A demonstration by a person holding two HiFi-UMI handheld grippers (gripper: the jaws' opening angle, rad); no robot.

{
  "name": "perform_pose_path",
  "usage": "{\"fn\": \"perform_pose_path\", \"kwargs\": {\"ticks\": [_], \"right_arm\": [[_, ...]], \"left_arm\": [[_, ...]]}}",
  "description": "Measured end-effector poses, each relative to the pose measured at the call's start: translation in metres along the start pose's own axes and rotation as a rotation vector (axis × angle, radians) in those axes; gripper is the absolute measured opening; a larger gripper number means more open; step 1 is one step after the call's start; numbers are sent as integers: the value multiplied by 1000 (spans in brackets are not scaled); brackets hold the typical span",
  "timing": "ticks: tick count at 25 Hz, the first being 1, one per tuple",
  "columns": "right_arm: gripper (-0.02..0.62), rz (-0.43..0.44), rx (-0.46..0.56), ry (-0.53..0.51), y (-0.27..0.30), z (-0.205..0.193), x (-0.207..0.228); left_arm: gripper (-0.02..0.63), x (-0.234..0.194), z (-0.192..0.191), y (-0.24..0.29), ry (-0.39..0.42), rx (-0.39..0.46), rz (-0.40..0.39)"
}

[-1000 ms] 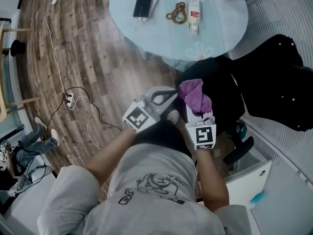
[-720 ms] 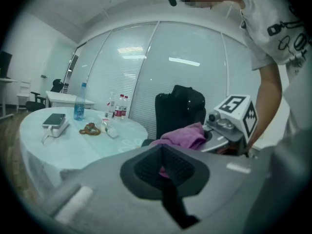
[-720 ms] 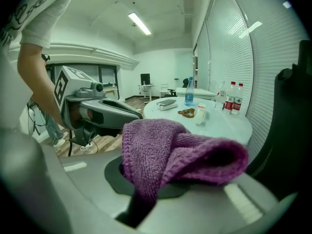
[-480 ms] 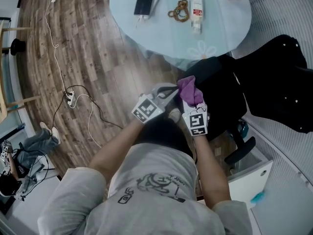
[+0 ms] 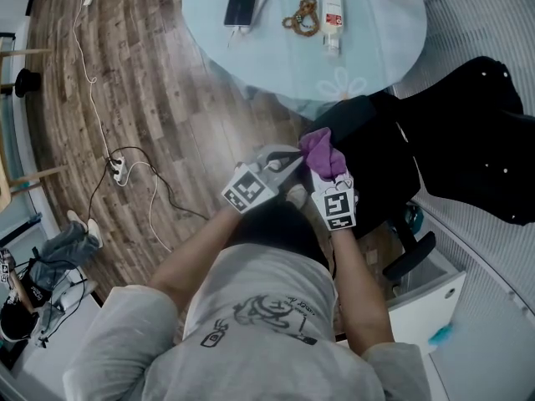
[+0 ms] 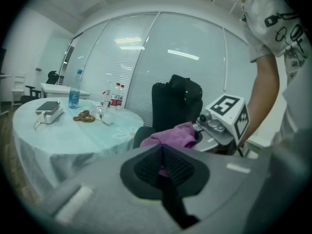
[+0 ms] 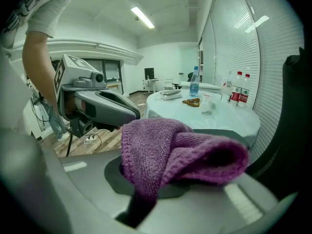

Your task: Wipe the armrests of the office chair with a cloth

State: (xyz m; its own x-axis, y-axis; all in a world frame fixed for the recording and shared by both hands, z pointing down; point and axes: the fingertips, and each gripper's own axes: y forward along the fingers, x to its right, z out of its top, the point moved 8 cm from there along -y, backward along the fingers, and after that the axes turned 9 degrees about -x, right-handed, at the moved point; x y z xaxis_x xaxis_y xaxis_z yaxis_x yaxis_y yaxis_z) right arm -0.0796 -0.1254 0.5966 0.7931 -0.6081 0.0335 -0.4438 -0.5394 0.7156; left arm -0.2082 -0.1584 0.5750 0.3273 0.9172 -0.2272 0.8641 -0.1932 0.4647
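Observation:
The black office chair (image 5: 380, 170) stands right of centre in the head view, with a dark jacket (image 5: 476, 140) draped over its back. One black armrest (image 5: 410, 257) shows at its near side. My right gripper (image 5: 328, 174) is shut on a bunched purple cloth (image 5: 322, 150) (image 7: 175, 150), held over the chair's left edge. My left gripper (image 5: 284, 162) sits close to the left of the cloth, its jaws shut with nothing in them. From the left gripper (image 6: 163, 167) view, the cloth (image 6: 175, 133) and the right gripper's marker cube lie just ahead.
A round glass table (image 5: 251, 57) beyond the chair carries a phone (image 5: 241, 3), a chain-like trinket (image 5: 301, 20) and a small bottle (image 5: 333, 13). A power strip with cables (image 5: 117, 170) lies on the wood floor at left. A white cabinet (image 5: 422, 307) stands at lower right.
Both grippers have drawn closer together. The right gripper with the cloth has shifted a little left and up. The left gripper has moved slightly right.

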Motion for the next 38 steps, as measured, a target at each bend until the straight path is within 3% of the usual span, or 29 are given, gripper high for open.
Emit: {"fn": "perform_pose_path", "kwargs": {"ticks": [8,18,23,30,38], "right_arm": [[33,-19,-5,2,2,-3,28],[34,-137,-25,41,3,-6,131],[34,-183,-64,11,4,-4,170],[31,-204,-74,47,7,-3,175],[31,-205,-57,35,6,0,147]], "left_arm": [[2,-5,4,2,3,2,3],[2,-12,2,-2,-13,7,11],[2,-15,1,-6,-24,12,20],[2,-18,-1,-6,-30,15,19],[2,-17,1,-7,-21,7,15]]}}
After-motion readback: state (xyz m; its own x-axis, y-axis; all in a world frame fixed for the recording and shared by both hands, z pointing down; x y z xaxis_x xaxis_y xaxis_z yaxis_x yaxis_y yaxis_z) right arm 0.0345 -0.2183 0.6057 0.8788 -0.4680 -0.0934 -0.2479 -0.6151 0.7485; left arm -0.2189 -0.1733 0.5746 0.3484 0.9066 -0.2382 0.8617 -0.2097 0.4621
